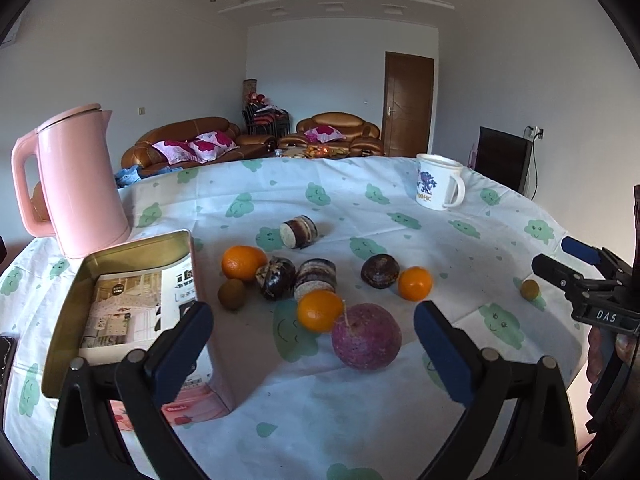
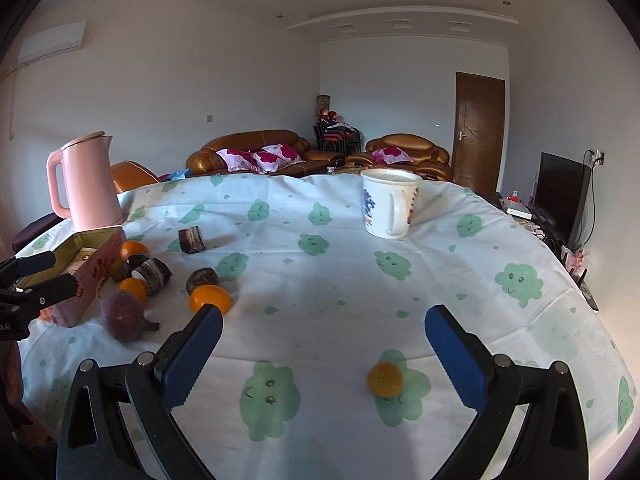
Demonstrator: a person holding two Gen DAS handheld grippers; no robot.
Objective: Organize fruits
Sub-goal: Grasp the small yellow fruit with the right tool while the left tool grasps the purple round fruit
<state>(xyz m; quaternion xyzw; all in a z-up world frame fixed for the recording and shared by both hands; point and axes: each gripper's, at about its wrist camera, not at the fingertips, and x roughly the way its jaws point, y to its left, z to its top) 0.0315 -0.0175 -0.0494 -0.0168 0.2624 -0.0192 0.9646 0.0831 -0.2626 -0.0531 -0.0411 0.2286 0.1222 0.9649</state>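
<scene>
In the left wrist view my left gripper (image 1: 313, 312) is open, its blue pads either side of a purple round fruit (image 1: 366, 336) and an orange (image 1: 319, 310) on the tablecloth, touching neither. Two more oranges (image 1: 244, 262) (image 1: 415, 283), a brown kiwi-like fruit (image 1: 232, 294) and several dark cut pieces (image 1: 315, 276) lie just beyond. An open tin box (image 1: 120, 304) holding a booklet sits at the left. My right gripper (image 2: 324, 316) is open over the cloth, with a small yellow fruit (image 2: 385, 379) lying between its fingers, nearer the right one.
A pink kettle (image 1: 76, 184) stands behind the tin box at the table's left edge. A white mug (image 2: 388, 204) stands far right of centre. The round table (image 2: 520, 320) drops off at the right. Sofas, a door and a TV lie beyond.
</scene>
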